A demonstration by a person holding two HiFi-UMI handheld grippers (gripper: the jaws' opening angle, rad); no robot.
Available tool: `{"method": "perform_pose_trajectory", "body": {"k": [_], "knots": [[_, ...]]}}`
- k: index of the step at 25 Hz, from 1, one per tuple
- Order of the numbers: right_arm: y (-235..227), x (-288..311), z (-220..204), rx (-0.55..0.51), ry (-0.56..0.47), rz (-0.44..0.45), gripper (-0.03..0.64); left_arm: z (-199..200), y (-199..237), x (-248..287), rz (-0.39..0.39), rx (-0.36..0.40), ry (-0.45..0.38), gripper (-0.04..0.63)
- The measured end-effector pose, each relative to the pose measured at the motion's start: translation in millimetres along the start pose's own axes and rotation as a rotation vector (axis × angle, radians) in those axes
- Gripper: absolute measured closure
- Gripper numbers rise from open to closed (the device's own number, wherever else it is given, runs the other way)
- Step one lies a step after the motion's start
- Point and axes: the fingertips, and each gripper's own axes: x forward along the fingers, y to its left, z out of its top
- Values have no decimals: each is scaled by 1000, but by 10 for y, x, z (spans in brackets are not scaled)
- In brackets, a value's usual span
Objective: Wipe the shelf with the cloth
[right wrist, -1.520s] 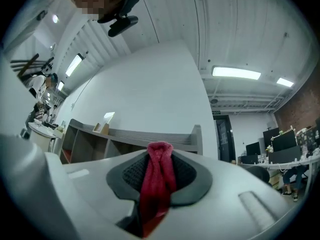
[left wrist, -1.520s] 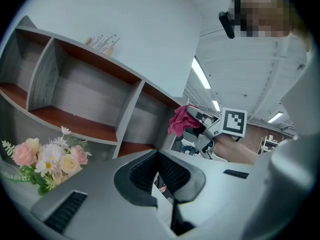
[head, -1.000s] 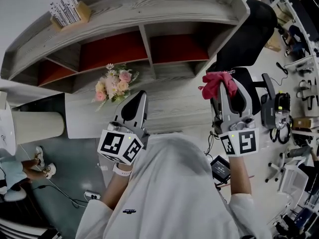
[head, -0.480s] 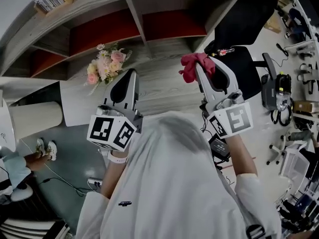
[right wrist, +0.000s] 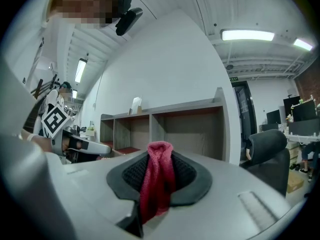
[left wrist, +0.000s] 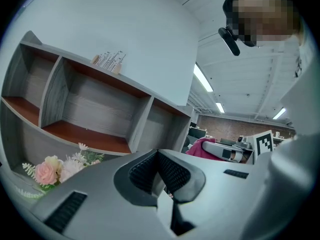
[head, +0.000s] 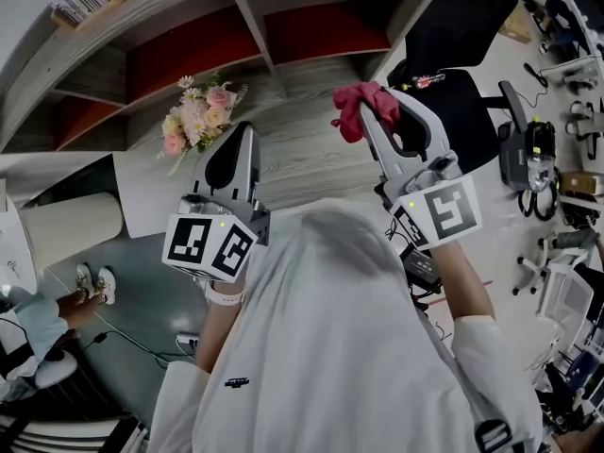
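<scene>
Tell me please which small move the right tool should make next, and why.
Probably bring the right tool forward and down until the cloth meets the shelf board. The tool is shut on the cloth, which seems held above the board, not yet on it.

Ahead of left tongs [head: 242,128] and right tongs [head: 366,119]: shelf [head: 247,12]. On its lower board, just left of left tongs: flowers [head: 193,125]. Between jaws of right tongs: cloth [head: 357,111]. To their right, past shelf end: chair [head: 462,26].

White wall [right wrist: 165,59] — ceiling strip lights [right wrist: 247,35], black chair [head: 453,26].
</scene>
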Motion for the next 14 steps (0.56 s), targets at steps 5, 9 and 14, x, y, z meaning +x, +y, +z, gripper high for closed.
{"method": "perform_pose_trajectory", "body": {"k": [5,9,14], "knots": [[73,1,-7,3,1,1,520,-1,11,-19,-9,-2,3,589],[100,-7,14,-8,2,-2,520,-13,18,-42,-10,-7,3,589],[98,-99,-2,0,10,-11,521,-65,-53,-77,-14,-9,11,589]]}}
